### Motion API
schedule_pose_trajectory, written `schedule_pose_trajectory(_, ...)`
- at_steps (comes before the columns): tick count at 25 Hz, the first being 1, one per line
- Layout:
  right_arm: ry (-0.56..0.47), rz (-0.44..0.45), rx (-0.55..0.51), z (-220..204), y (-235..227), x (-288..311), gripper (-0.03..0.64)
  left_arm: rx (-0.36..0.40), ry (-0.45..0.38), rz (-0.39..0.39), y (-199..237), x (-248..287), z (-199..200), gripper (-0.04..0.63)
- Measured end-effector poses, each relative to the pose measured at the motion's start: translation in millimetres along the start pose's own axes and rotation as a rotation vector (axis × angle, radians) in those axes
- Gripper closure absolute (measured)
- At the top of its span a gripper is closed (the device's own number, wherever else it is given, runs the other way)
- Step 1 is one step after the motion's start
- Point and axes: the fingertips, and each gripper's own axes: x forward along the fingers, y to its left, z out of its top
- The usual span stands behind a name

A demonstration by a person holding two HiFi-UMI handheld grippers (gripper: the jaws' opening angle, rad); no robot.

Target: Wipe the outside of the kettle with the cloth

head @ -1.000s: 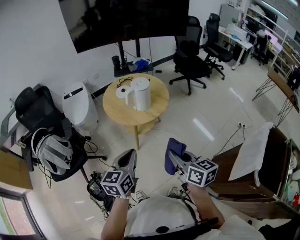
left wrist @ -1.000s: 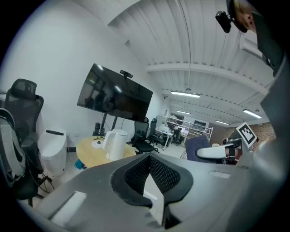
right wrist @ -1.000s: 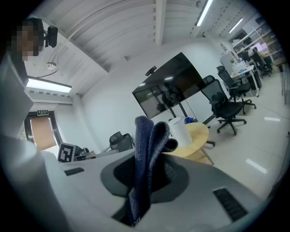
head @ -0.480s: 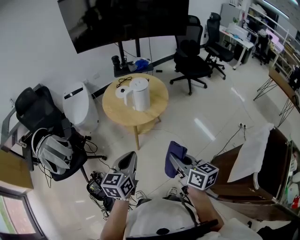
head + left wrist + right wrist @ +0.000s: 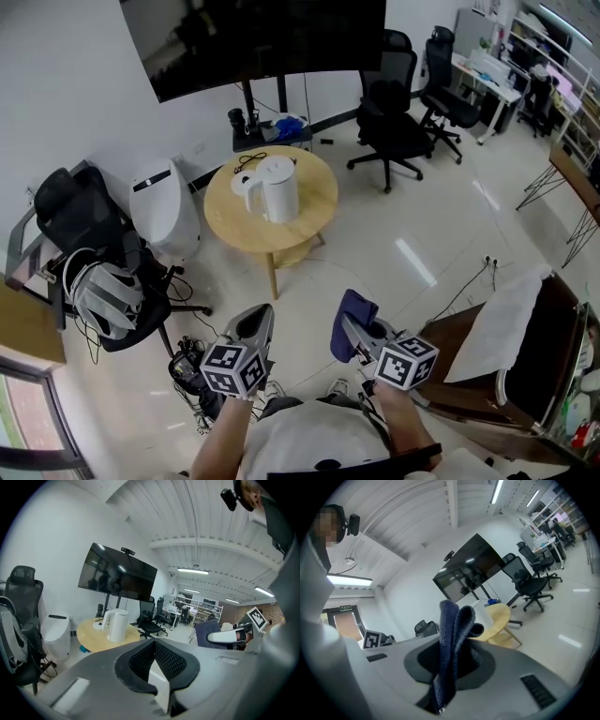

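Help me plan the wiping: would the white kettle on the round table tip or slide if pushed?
The kettle stands taller than wide, so a push near its top would probably tip it. Its smooth shell and the smooth table suggest a low push would make it skid. Whether it holds water cannot be seen, so its weight is uncertain.

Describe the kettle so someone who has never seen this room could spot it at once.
Look below the big dark wall screen to the round wooden table. The kettle stands upright near its middle: tall, white and lidded, by far the tallest thing there, rising well above the thin black cable lying behind it.
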Motion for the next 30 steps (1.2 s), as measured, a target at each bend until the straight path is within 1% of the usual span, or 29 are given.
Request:
schedule_pose_trajectory(3,-0.001,0.019,0.022,1.4,-14.1,-9.4,0.555,-0.003,0.015,0.030,-5.0,8.2,-3.0,0.595)
schedule_pose_trajectory(8,0.037,0.039,0.066,-9.0,-40.5,-10.8,0.555,-0.019,0.020,0.089,-1.5,15.6,-9.9,0.595)
schedule_pose_trajectory(12,0.046,0.046,0.090,-3.7,-57.8,0.2,0.555,-0.031,0.035,0.107,3.8,25.9,-15.7,0.595)
schedule_pose_trajectory(16,0.042,0.048,0.097,6.9,-67.1,31.3,0.555,-0.044,0.039,0.115,32.7,47.3,-9.5,0.595)
schedule_pose_trajectory(18,0.043,0.042,0.092,13.4,-72.5,50.1,0.555,-0.037,0.031,0.113,51.1,61.7,-0.5,0.594)
schedule_pose_trajectory(21,0.045,0.039,0.074,27.6,-74.5,90.8,0.555,-0.017,0.023,0.105,93.9,87.1,18.6,0.594)
schedule_pose_trajectory(23,0.040,0.028,0.068,40.5,-75.3,119.4,0.555,-0.007,0.036,0.094,126.2,107.6,28.9,0.594)
schedule_pose_trajectory(24,0.034,0.020,0.066,47.9,-75.9,133.2,0.555,-0.003,0.044,0.087,141.9,118.8,33.5,0.585)
schedule_pose_trajectory(27,0.015,-0.014,0.067,69.1,-75.4,172.3,0.555,0.026,0.065,0.050,183.8,153.2,47.2,0.517)
schedule_pose_trajectory(30,0.008,-0.052,0.068,83.4,-76.4,210.7,0.555,0.104,0.090,0.000,218.0,193.3,57.9,0.401)
